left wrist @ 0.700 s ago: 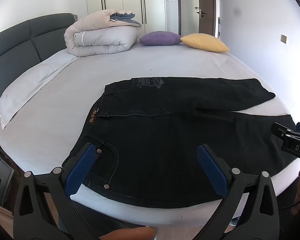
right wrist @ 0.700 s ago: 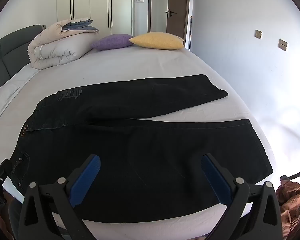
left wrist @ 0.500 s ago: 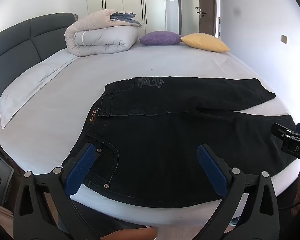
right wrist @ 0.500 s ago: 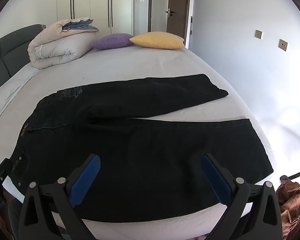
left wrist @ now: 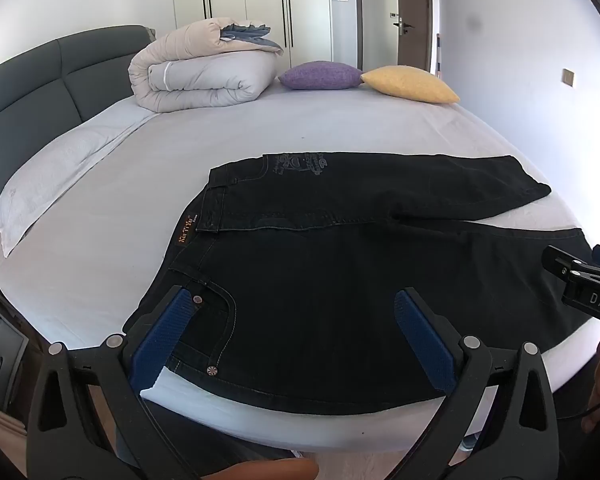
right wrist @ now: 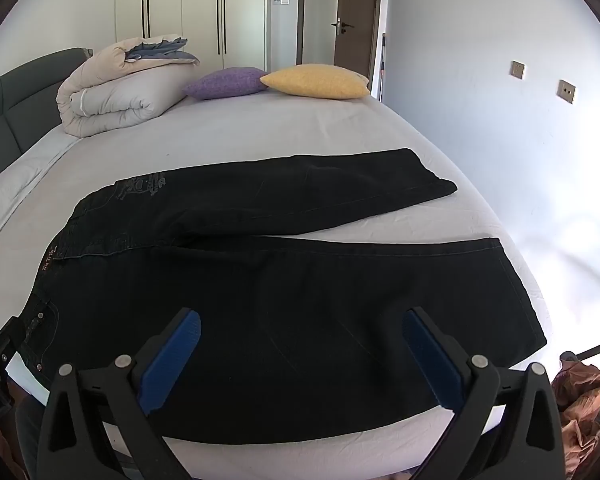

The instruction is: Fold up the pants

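Note:
Black jeans [left wrist: 340,288] lie flat near the bed's front edge, waist to the left, both legs spread to the right; they also show in the right wrist view [right wrist: 284,288]. My left gripper [left wrist: 296,332] is open and empty, above the near hip pocket at the waist end. My right gripper [right wrist: 300,356] is open and empty, above the near leg's thigh. The right gripper's tip shows at the right edge of the left wrist view [left wrist: 580,280].
The white bed sheet [left wrist: 228,140] stretches behind the jeans. A rolled duvet [left wrist: 204,76], a purple cushion [left wrist: 320,76] and a yellow cushion [left wrist: 410,84] sit at the far side. A grey headboard [left wrist: 40,80] stands left. A brown bag [right wrist: 580,396] sits right.
Both grippers have edged very slightly; the jeans lie unmoved and both grippers stay open.

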The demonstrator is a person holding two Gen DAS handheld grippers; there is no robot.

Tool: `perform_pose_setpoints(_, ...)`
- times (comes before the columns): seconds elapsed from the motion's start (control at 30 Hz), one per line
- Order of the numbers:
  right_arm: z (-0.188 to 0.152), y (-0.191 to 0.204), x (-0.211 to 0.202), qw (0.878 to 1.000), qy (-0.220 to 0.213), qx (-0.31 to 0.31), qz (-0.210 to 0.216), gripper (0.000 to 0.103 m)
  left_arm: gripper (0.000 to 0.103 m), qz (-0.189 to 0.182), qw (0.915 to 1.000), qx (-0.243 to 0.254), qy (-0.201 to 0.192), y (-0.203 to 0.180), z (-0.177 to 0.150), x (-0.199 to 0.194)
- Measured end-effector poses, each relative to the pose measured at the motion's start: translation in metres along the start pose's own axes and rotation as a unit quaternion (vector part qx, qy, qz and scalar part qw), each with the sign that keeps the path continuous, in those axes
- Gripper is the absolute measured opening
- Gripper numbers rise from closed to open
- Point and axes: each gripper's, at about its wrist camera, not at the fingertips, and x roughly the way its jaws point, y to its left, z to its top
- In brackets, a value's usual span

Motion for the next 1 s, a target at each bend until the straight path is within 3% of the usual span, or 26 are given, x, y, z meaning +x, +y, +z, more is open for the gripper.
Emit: perform_pose_setpoints(1.0, -0.002, 0.0048, -0.0029, 1.0, 0.0, 0.0, 0.001, 0.103, 0.103, -0.001, 1.0, -0.001, 0.001, 0.001, -0.0033, 0.0028)
